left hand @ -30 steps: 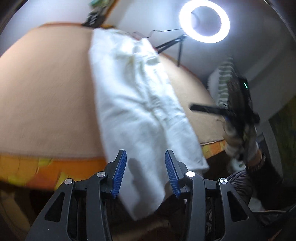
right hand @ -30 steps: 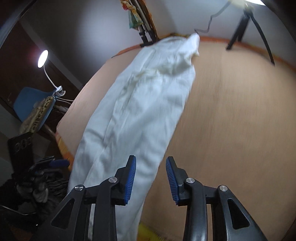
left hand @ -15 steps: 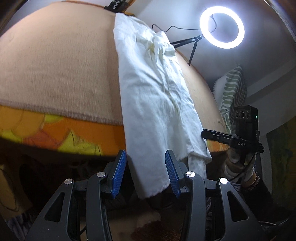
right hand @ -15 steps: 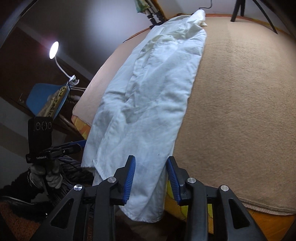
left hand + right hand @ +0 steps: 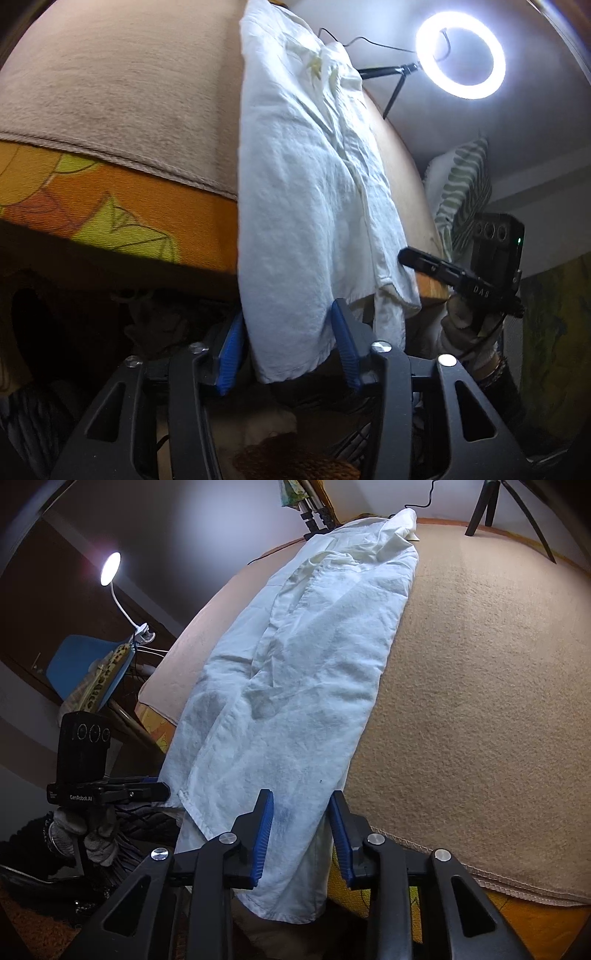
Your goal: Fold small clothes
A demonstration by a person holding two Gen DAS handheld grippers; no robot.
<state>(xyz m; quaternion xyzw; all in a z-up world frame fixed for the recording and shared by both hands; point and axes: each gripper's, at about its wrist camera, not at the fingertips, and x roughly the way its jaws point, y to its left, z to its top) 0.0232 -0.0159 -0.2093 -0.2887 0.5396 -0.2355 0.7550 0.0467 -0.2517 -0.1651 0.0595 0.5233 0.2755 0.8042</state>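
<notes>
Cloth [image 5: 314, 206] overhangs the bed [image 5: 110, 92] near a ring light [image 5: 460, 55], between both closing, still-unclenched hand-held grippers [image 5: 288, 350] [image 5: 301, 836].

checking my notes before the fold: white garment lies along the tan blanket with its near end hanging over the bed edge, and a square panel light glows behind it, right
Not quite. The light behind is a ring, not a square panel; the left wrist view shows it. The rest holds: the white garment lies along the tan blanket, its near end hanging over the bed edge.

Lettering "GenRobot.AI", white on the black body of the left claw [image 5: 288, 834], seen from the right wrist. Lettering "DAS" on the black body of the right claw [image 5: 402, 258], seen from the left wrist.
</notes>
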